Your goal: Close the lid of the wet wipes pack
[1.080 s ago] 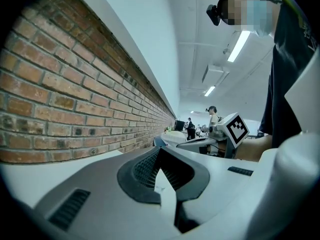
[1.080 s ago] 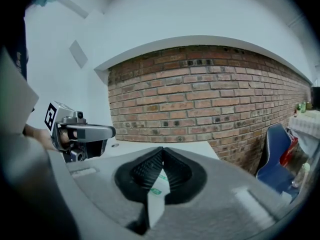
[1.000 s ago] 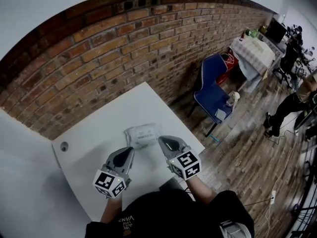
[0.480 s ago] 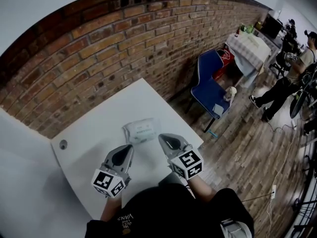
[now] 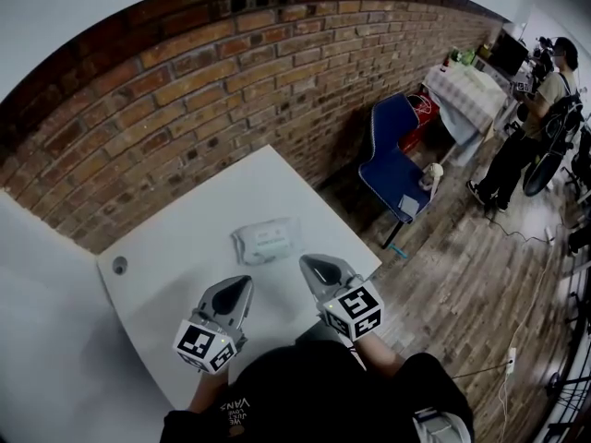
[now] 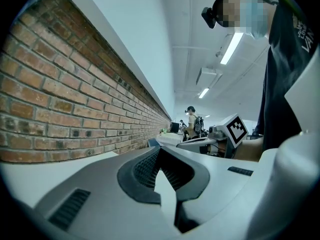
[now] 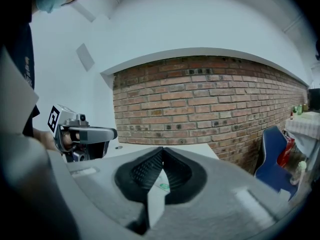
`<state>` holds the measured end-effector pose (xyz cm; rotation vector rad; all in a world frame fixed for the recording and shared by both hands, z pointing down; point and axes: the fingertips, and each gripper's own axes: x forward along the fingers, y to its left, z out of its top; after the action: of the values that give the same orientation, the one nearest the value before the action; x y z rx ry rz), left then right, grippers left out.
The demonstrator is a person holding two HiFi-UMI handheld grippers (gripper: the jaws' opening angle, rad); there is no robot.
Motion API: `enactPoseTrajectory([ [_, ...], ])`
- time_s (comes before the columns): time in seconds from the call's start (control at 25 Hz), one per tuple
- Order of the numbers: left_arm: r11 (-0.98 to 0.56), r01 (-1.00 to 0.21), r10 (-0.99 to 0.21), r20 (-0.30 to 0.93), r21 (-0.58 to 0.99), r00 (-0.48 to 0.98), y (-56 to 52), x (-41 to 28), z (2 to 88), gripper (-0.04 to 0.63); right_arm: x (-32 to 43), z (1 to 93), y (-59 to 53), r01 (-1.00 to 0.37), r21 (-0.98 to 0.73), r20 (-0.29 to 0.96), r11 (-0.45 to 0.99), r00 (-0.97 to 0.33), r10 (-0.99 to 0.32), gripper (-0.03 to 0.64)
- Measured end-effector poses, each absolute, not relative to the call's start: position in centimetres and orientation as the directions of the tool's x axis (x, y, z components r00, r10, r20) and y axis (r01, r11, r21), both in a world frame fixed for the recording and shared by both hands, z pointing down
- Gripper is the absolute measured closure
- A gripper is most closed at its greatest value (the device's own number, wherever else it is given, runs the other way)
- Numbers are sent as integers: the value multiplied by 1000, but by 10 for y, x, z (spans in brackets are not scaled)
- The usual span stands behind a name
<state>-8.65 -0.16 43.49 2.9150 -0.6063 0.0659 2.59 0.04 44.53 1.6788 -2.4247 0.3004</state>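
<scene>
The white wet wipes pack lies flat on the white table, and its green-printed lid looks flat against the top. My left gripper hovers just short of the pack's near left corner, jaws together with nothing between them. To the pack's near right, my right gripper is likewise shut and empty. In the left gripper view the left gripper shows its pads meeting at the tip. In the right gripper view the right gripper does the same, and a sliver of the pack shows below it.
A brick wall runs behind the table. A round grommet hole sits near the table's left edge. Right of the table stand a blue chair and wood flooring. A person stands far right by a cloth-covered desk.
Both grippers have drawn back a little toward me, leaving a wider gap to the pack. The pack itself has not moved. People in the background have shifted.
</scene>
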Motion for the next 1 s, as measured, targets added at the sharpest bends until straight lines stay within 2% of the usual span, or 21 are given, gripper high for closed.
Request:
enactPoseTrajectory([
  [1.0,-893,-420,-413,77,160,908,12,-86,441,595,25,455,12,-923,-26,279,385,-376,-884,620],
])
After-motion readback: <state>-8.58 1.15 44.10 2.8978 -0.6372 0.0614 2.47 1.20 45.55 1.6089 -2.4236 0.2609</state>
